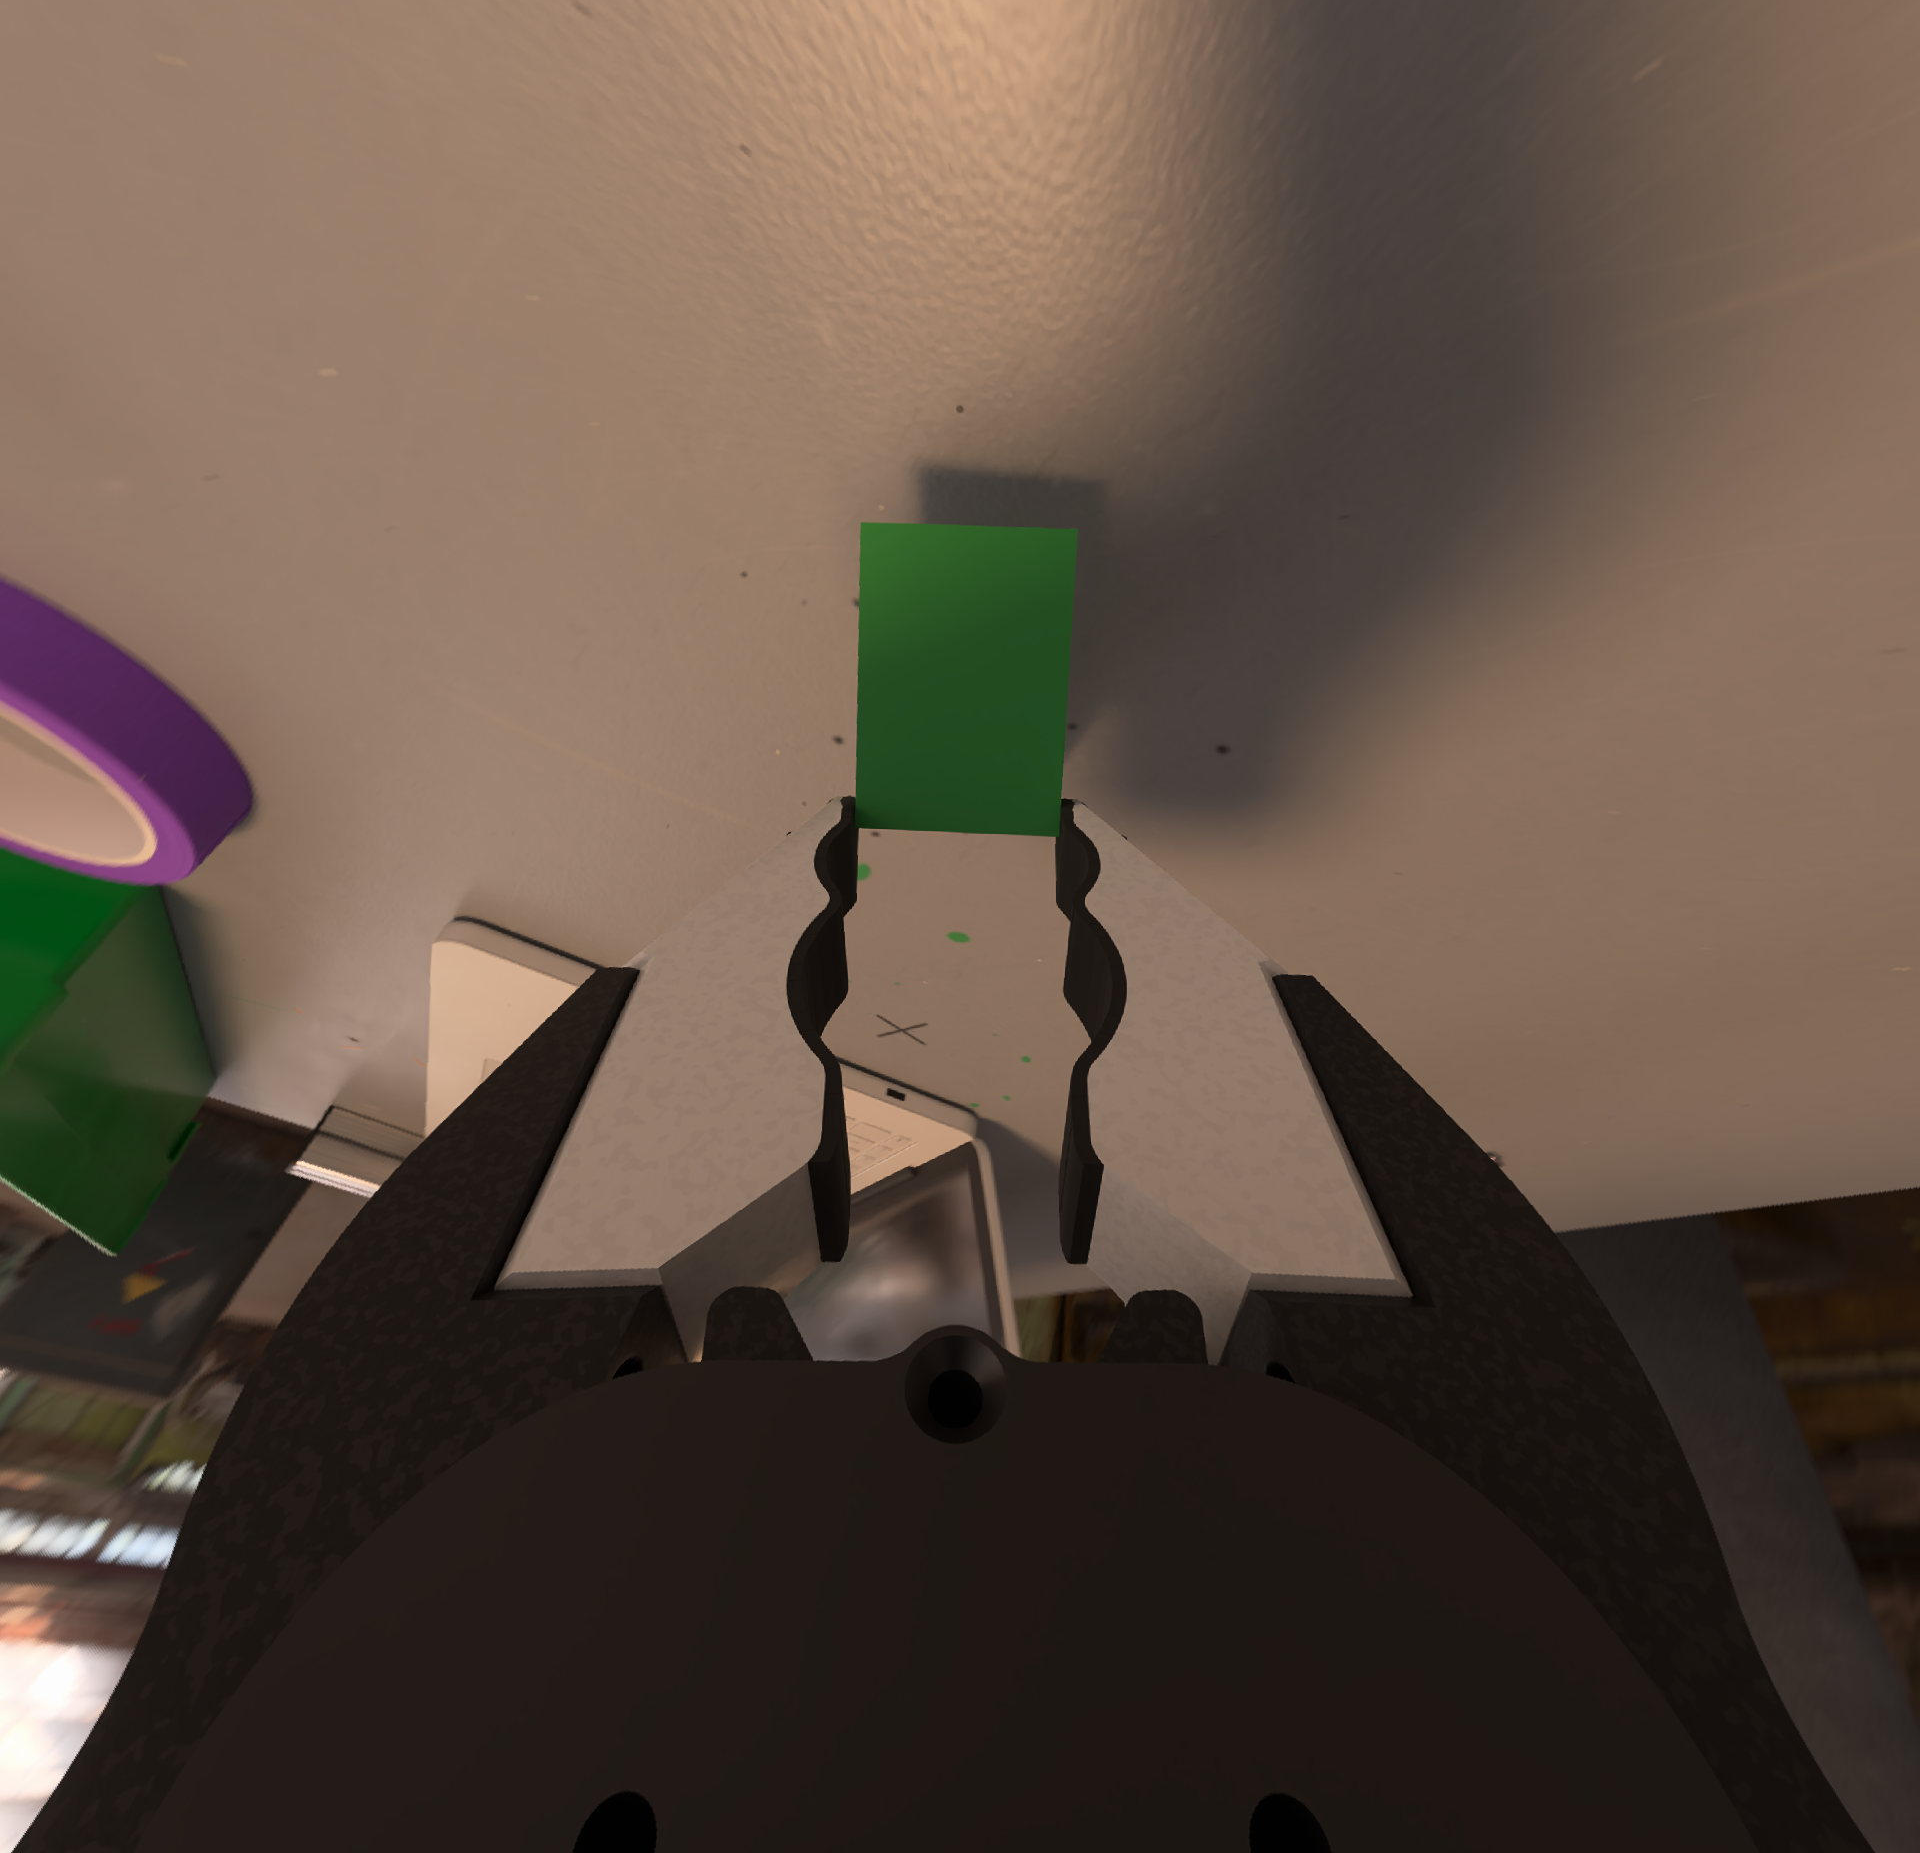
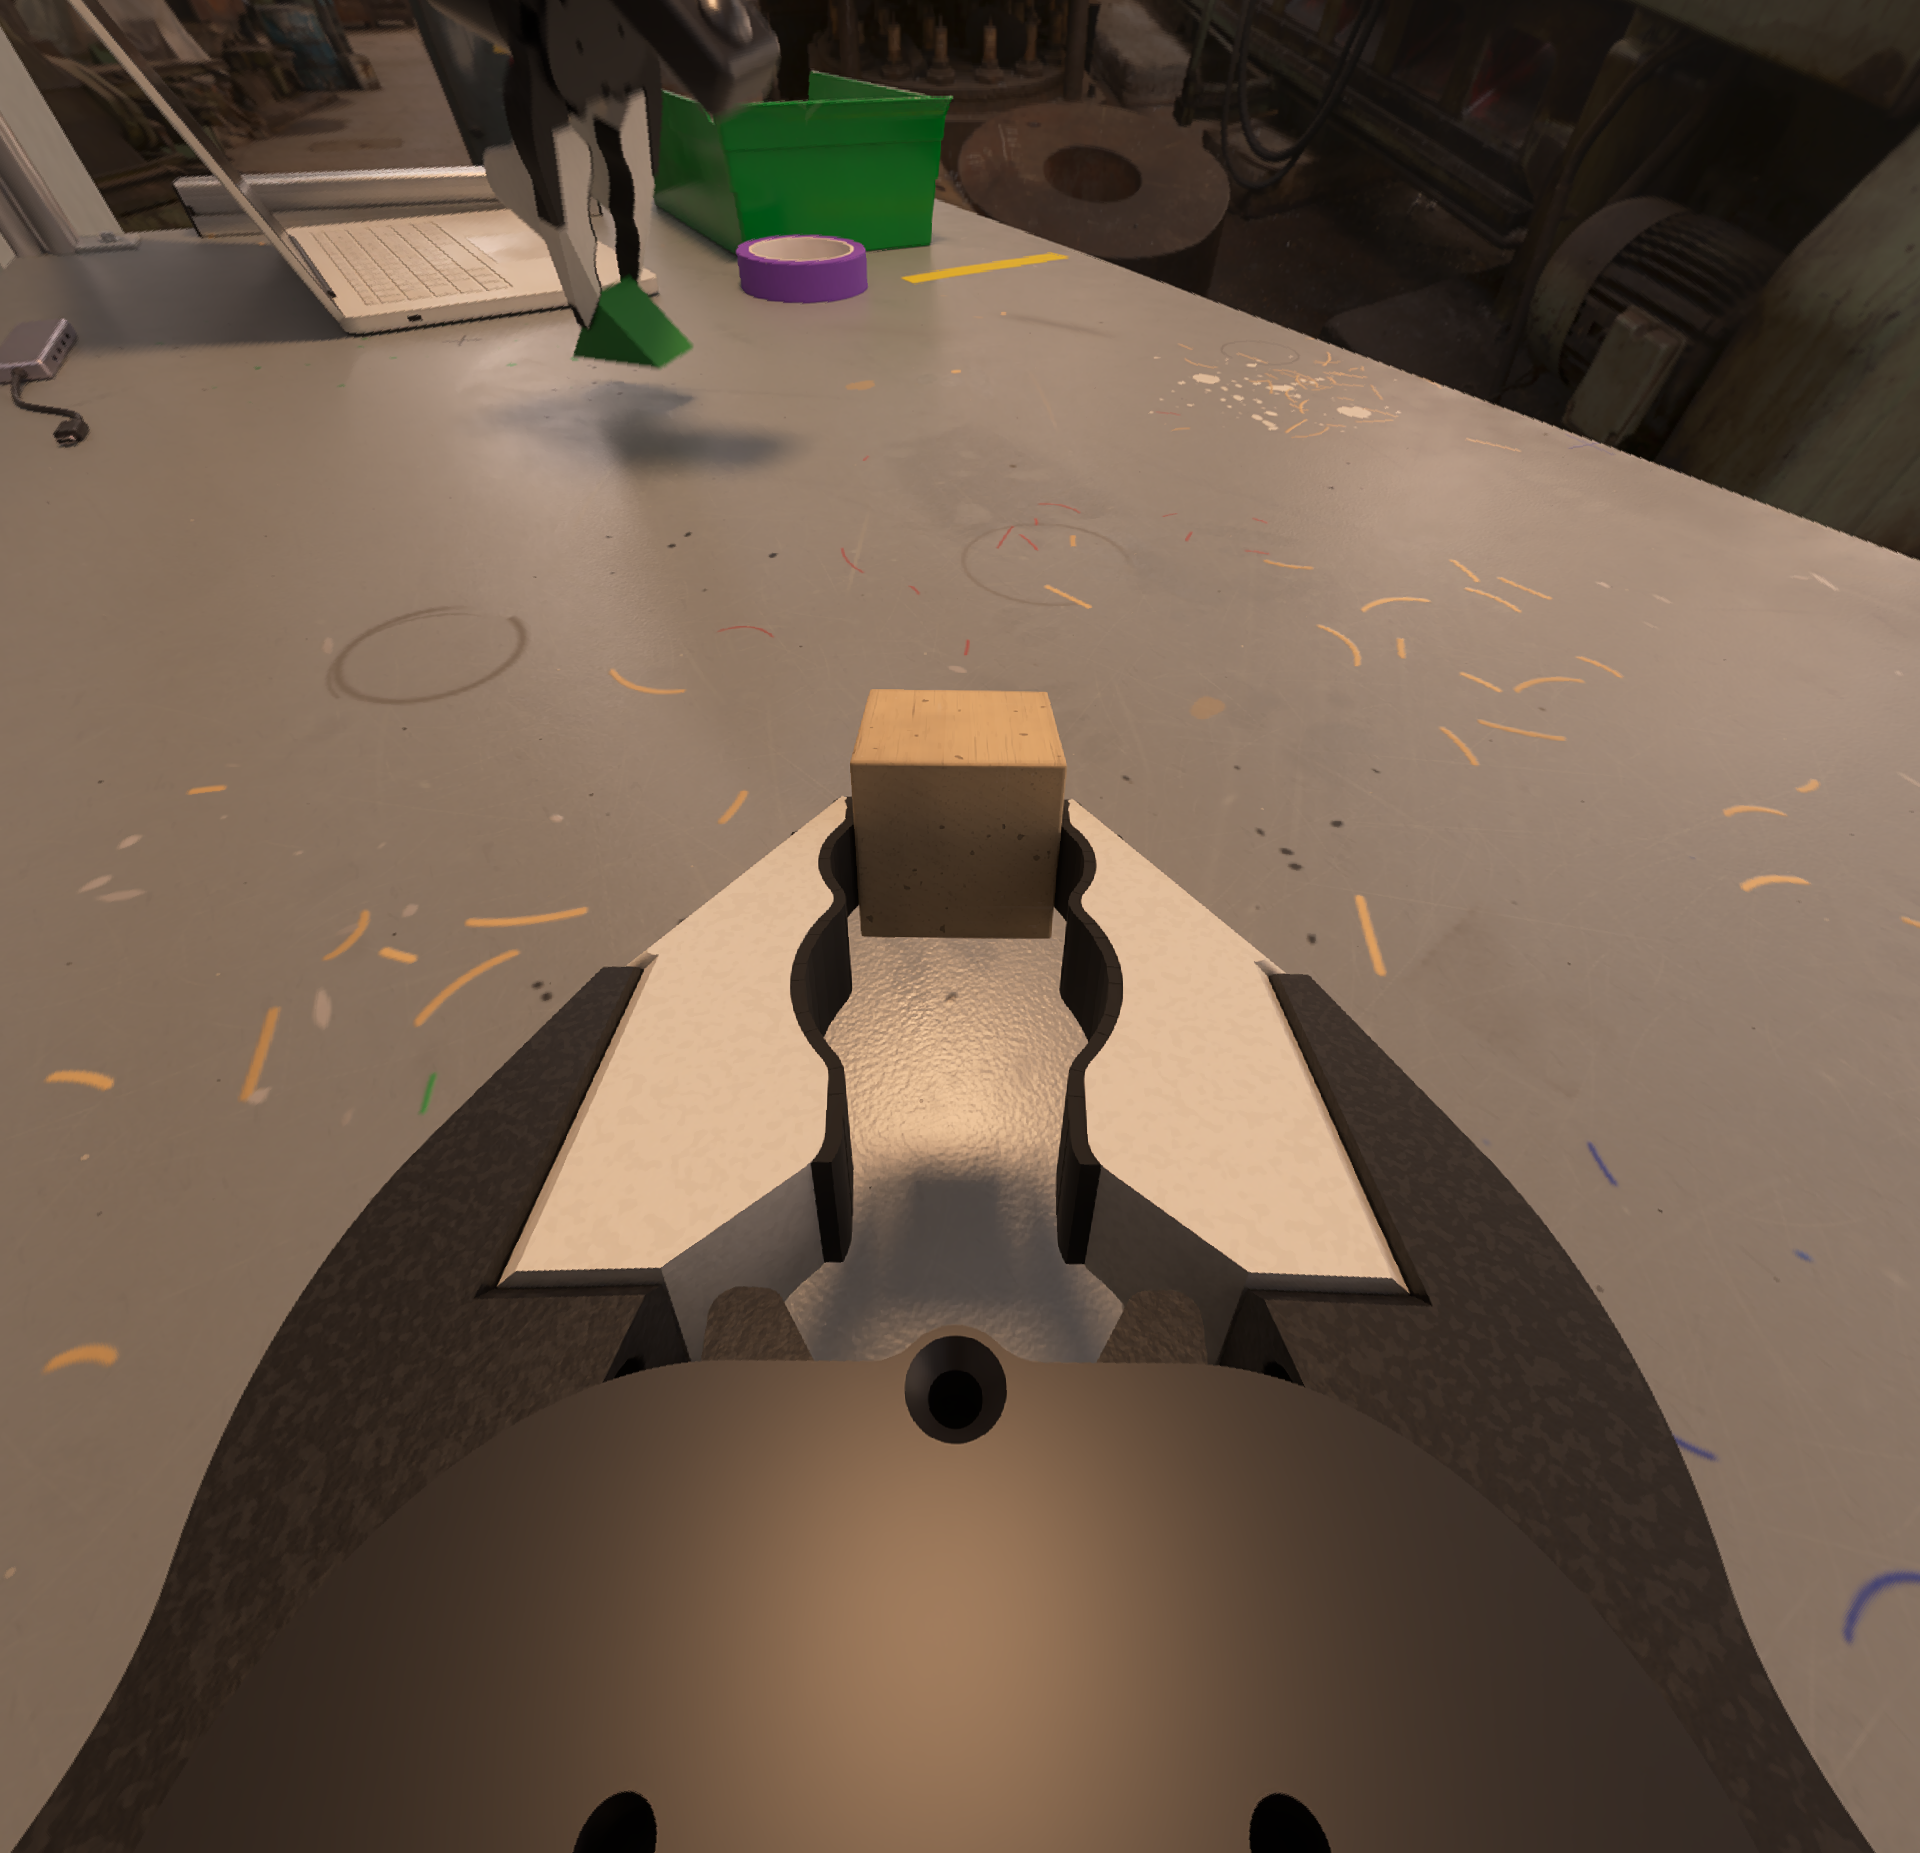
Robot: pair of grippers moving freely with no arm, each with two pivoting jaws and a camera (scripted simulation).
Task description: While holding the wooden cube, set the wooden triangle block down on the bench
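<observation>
My left gripper [image 1: 958, 816] is shut on a green triangle block [image 1: 964, 681] at its fingertips and holds it above the grey bench [image 1: 623, 349]. In the right wrist view the left gripper [image 2: 603, 307] shows far off at the back left, with the triangle block [image 2: 634, 328] hanging a little above the bench and its shadow below. My right gripper [image 2: 958, 847] is shut on the wooden cube [image 2: 956, 816], held between the fingertips above the bench [image 2: 1351, 972].
A purple tape roll [image 2: 802, 268] and a green bin [image 2: 831, 177] stand at the back, also at the left of the left wrist view [image 1: 94, 743]. An open white laptop [image 2: 395, 265] sits back left, with a small grey hub and cable [image 2: 42, 349]. The bench edge runs along the right [image 2: 1558, 421].
</observation>
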